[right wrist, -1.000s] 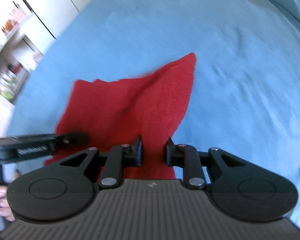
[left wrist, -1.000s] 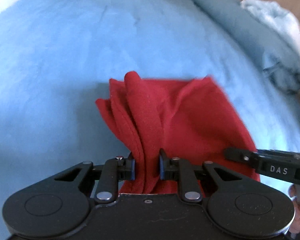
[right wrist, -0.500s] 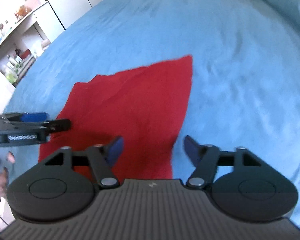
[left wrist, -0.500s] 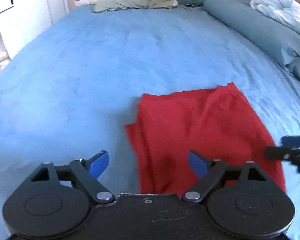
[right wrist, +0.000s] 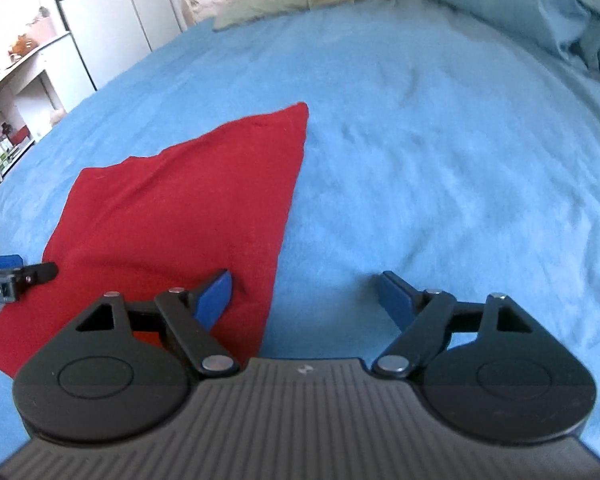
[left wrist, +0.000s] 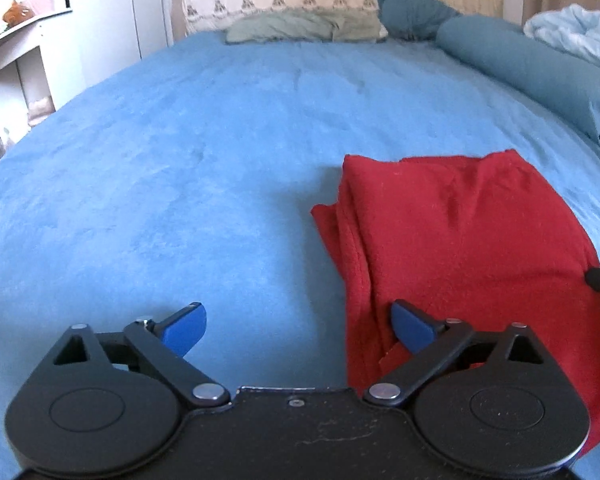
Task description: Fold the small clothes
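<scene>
Soft daylight fills the room, brightest on the white cabinet doors (left wrist: 112, 12) at far left. The blue fleece bedspread (left wrist: 180, 152) bows toward the edges under fisheye distortion, corners vignetted black. The folded red knit garment (left wrist: 460, 232) throws a faint shadow leftward. Far bedding looks slightly blurred.

Garment (left wrist: 460, 240) flat on bed (left wrist: 180, 160); pillows (left wrist: 300, 26) behind.
</scene>
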Action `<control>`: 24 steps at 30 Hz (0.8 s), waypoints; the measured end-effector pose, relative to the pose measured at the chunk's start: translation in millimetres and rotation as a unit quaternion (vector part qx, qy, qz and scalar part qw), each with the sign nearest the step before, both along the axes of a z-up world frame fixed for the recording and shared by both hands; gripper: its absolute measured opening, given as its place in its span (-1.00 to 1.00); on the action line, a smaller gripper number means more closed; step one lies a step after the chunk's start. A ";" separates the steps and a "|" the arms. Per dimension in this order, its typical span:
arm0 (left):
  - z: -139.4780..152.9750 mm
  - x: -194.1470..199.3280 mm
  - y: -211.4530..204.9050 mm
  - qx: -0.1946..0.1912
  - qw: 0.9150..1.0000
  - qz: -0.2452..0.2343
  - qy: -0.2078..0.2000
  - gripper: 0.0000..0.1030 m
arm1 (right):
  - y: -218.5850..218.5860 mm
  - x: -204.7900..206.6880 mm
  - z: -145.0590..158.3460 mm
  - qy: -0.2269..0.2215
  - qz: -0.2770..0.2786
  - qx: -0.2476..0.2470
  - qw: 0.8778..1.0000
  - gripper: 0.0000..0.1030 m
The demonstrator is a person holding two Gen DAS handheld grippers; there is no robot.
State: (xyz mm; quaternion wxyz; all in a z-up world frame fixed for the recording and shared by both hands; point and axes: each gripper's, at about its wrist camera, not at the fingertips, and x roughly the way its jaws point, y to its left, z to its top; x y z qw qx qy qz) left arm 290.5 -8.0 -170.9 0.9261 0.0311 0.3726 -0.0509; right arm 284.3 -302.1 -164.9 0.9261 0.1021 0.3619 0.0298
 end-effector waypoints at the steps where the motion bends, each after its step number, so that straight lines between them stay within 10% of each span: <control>1: -0.8 1.0 -0.8 -0.002 1.000 0.003 -0.004 0.96 | -0.3 -2.3 0.7 -0.007 0.000 0.001 1.000 0.85; 15: 175.3 -120.8 -2.8 0.028 0.998 0.013 -0.053 1.00 | 24.0 -122.6 175.0 -0.065 -0.030 -0.025 0.997 1.00; 24: 207.9 -215.5 -12.4 0.001 0.999 0.002 -0.037 1.00 | 53.8 -235.9 222.6 -0.042 -0.047 -0.079 0.995 1.00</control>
